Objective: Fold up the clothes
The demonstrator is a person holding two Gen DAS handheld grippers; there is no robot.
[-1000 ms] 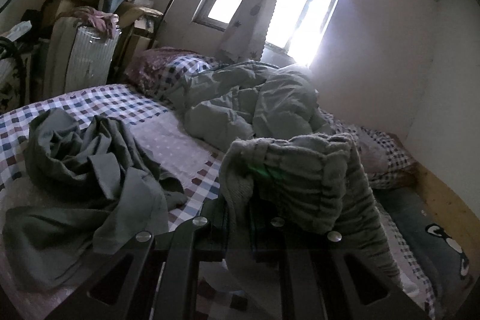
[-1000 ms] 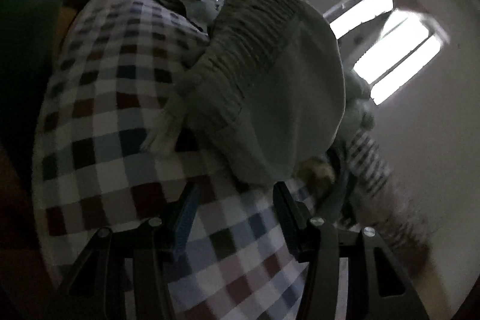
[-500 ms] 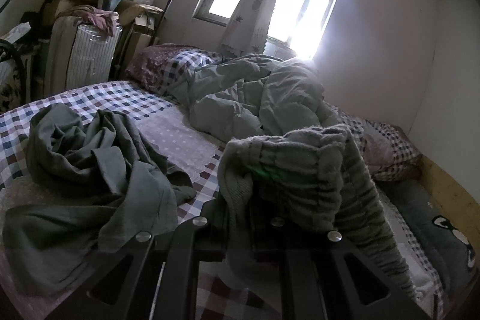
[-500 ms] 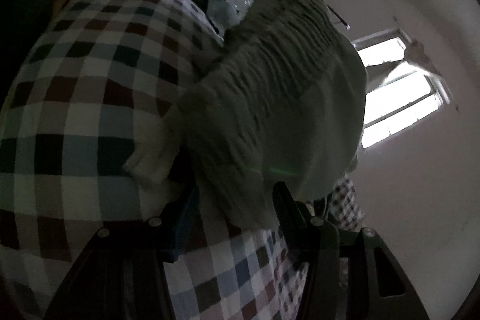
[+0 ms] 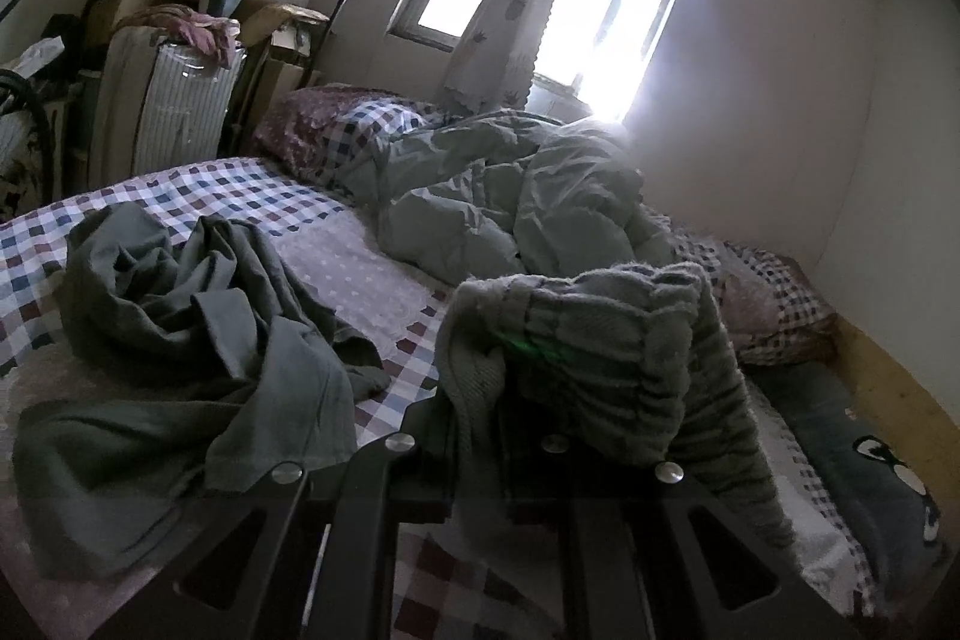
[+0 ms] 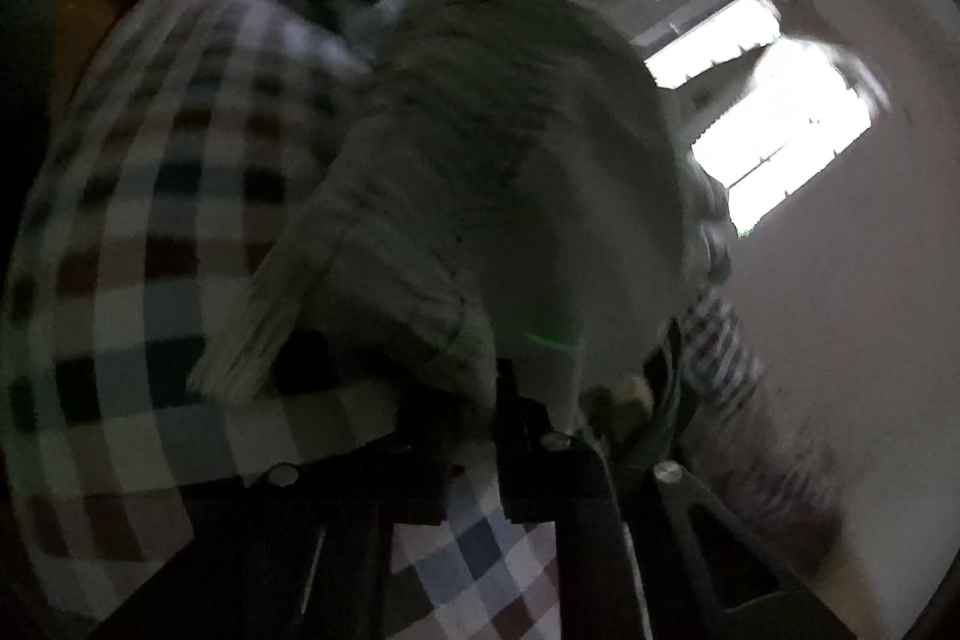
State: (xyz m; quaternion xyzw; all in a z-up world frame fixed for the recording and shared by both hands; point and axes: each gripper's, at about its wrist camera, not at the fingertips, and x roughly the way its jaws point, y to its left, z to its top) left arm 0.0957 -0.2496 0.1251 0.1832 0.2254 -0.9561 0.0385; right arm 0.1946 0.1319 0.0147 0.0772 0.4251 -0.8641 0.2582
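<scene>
Both grippers' fingers are clamping the sweater (image 5: pixel 600 358); left gripper (image 5: pixel 480 460), right gripper (image 6: pixel 474 436). Shirt (image 5: pixel 180 340) and duvet (image 5: pixel 510 196) are lying nearby on the bed (image 5: pixel 252 196).

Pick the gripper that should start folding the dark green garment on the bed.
Neither is free: the left gripper and right gripper both clamp the knit sweater. Left looks better placed; the dark green garment lies beside it.
</scene>
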